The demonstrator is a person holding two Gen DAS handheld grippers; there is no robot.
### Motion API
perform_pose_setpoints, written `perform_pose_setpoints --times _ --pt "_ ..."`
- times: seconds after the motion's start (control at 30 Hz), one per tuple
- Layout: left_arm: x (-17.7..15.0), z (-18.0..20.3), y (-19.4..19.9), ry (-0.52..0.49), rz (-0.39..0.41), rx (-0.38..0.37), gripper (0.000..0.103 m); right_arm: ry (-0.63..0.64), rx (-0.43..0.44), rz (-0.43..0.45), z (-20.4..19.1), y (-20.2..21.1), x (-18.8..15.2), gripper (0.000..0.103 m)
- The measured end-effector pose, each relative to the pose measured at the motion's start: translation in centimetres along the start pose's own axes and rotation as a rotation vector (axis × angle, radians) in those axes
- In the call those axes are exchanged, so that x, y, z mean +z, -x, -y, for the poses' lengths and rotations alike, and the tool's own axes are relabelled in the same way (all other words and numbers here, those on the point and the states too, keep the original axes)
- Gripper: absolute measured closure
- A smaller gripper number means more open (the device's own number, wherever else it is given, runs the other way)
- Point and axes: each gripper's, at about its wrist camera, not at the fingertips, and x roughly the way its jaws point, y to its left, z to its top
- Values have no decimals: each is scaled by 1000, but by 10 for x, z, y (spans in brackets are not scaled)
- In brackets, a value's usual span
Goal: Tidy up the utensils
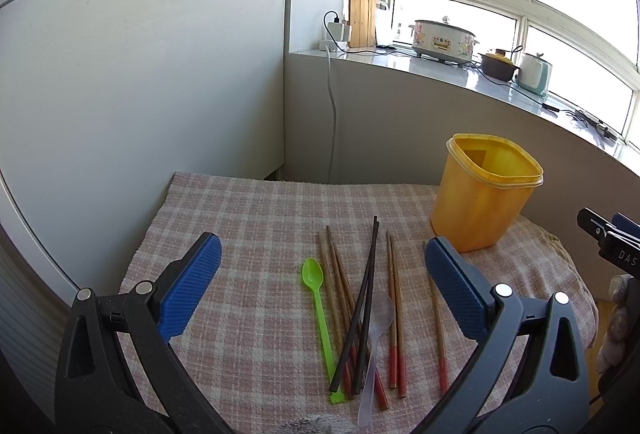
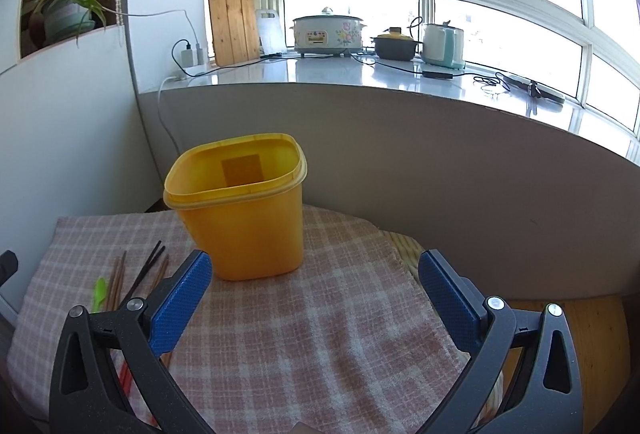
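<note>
On a pink checked cloth (image 1: 248, 218) lie a green plastic spoon (image 1: 318, 306), several wooden chopsticks with red ends (image 1: 394, 314), two black chopsticks (image 1: 366, 298) and a clear plastic spoon (image 1: 376, 338). A yellow tub (image 1: 484, 190) stands upright and empty at the far right of them. My left gripper (image 1: 322, 272) is open above the utensils and holds nothing. My right gripper (image 2: 314, 280) is open and empty just in front of the yellow tub (image 2: 240, 206); the chopsticks (image 2: 150, 266) and green spoon (image 2: 99, 292) show at its left.
A white cabinet (image 1: 140, 74) stands left of the cloth. A grey ledge (image 2: 400, 138) runs behind, with a cooker (image 2: 328, 34), pot, kettle and cables on the sill. A wooden surface (image 2: 592, 330) shows past the cloth's right edge.
</note>
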Motion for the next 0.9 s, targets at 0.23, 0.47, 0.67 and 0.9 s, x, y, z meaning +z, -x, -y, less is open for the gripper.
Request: perform_pose_setpoints --times 0.23,0.47,0.67,0.9 --pt "-1 1 1 1 0 2 0 5 3 -4 -3 -1 -1 1" --pt "0 0 1 2 0 1 0 5 5 -8 -5 0 -1 1" --pt "0 -1 2 2 -1 1 0 1 7 -13 -5 -1 0 1" --pt "-1 -1 2 2 -3 -1 0 1 8 -15 -5 -1 0 1"
